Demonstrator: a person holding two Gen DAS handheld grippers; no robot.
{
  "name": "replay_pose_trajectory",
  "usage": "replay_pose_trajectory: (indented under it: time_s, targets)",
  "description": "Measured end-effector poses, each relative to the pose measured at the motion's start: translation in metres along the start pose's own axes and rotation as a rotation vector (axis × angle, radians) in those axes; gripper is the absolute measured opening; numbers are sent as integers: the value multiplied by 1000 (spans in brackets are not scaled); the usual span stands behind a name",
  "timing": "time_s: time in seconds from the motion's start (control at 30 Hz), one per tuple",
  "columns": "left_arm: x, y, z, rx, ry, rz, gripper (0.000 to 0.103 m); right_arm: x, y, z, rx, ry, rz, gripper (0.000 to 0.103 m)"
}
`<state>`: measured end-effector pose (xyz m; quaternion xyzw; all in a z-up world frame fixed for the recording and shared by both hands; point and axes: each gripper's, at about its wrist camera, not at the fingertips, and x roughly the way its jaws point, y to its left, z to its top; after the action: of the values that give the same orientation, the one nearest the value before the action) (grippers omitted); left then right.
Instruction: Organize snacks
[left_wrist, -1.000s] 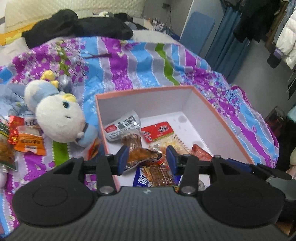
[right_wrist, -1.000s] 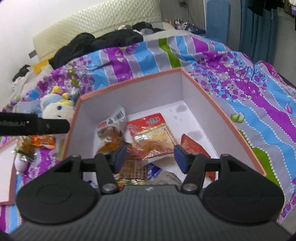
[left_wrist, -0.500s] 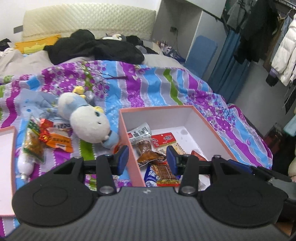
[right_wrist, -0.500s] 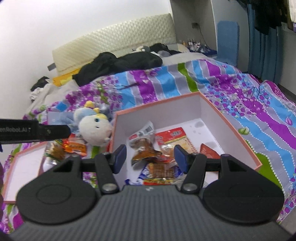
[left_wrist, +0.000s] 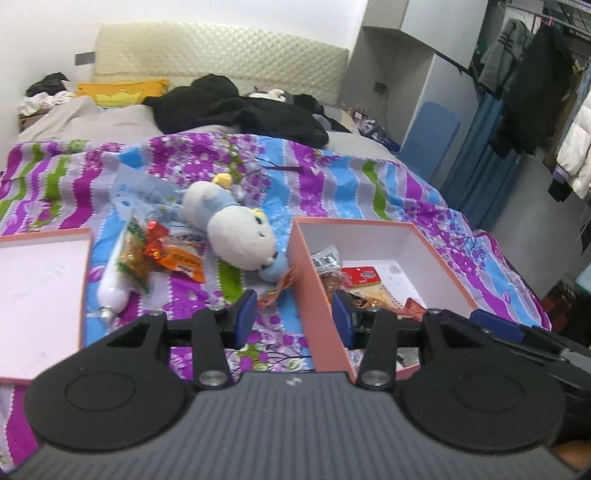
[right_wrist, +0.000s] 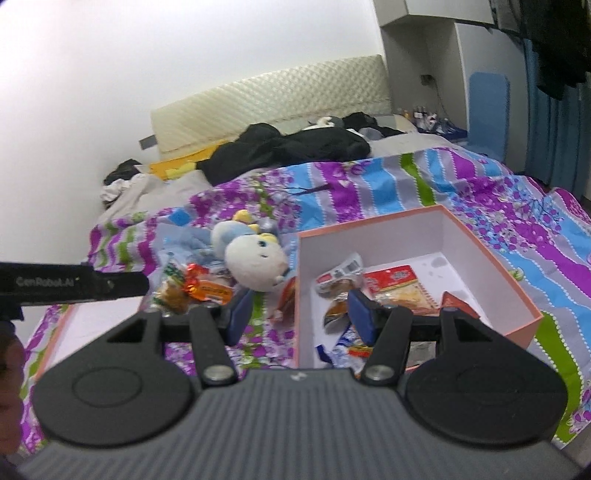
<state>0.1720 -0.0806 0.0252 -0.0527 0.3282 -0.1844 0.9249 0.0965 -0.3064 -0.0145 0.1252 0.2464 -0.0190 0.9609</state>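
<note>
A salmon-pink box (left_wrist: 351, 222) (right_wrist: 369, 228) with a white inside sits on the striped bedspread. It holds several snack packets, among them a red one (left_wrist: 360, 275) (right_wrist: 393, 277). Loose snacks lie to its left: an orange packet (left_wrist: 181, 258) (right_wrist: 212, 291), a green-yellow packet (left_wrist: 133, 254) and a white tube (left_wrist: 110, 288). Another packet (left_wrist: 277, 291) leans against the box's left wall. My left gripper (left_wrist: 293, 314) hovers open above that wall, holding nothing. My right gripper (right_wrist: 301, 314) hovers open over the box's near left corner, empty too.
A white and blue plush toy (left_wrist: 240, 232) (right_wrist: 255, 258) lies between the loose snacks and the box. The box's lid (left_wrist: 37, 288) (right_wrist: 96, 325) rests upside down at the far left. Black clothes (left_wrist: 240, 107) are piled near the headboard. The bed's edge drops off at right.
Both grippers have pulled back and up from over the box, still open. The loose snacks, the plush toy and the lid have come into view at left.
</note>
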Motion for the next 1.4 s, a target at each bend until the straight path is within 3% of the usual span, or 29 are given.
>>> replay_pose_trajectory:
  time_s: [0.33,0.63,1.0,1.4]
  targets:
    - [-66,37,-34,-50,-42,58,51,-19,37,-29,-51,7,81,59]
    - [-96,49,-64,-71,-55,67,51,-32,54,-62,-84,40,109,59]
    - [-92,66,-99,-74,7,127,51,-30,59,-84,-101,89,116,59]
    - [-65,83,-87,-98,28,169,51,-2,66,-84,-120,129,131,59]
